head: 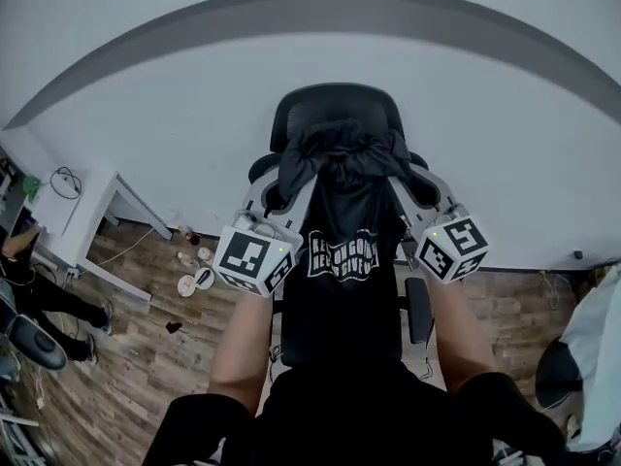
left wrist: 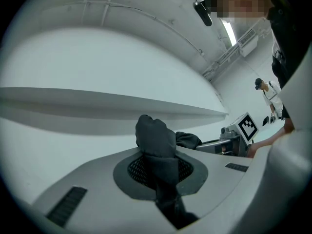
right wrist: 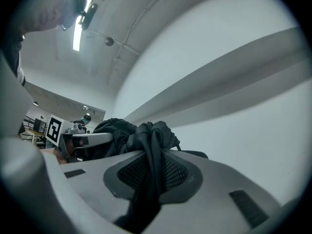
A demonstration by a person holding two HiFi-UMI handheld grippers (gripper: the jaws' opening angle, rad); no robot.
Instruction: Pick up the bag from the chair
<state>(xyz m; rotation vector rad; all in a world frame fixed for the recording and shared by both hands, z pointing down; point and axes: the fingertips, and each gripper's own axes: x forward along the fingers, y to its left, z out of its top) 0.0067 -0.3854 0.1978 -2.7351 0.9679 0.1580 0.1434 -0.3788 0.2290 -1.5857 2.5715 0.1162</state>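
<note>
A black cloth bag (head: 342, 260) with white print hangs between my two grippers, in front of the black office chair (head: 335, 110). Its top is bunched up against the chair's backrest. My left gripper (head: 281, 202) is shut on the bag's left top edge, and a knot of black fabric (left wrist: 155, 139) sticks out past its jaws. My right gripper (head: 412, 200) is shut on the bag's right top edge, where bunched fabric (right wrist: 152, 135) pokes out between the jaws. Each gripper view shows the other gripper's marker cube (left wrist: 247, 126) (right wrist: 53, 129).
A white wall stands behind the chair. A white desk (head: 82, 212) and a seated person (head: 39, 299) are at the left. Small items (head: 194, 270) lie on the wooden floor. A dark stool (head: 558, 372) and white cloth (head: 600, 343) are at the right.
</note>
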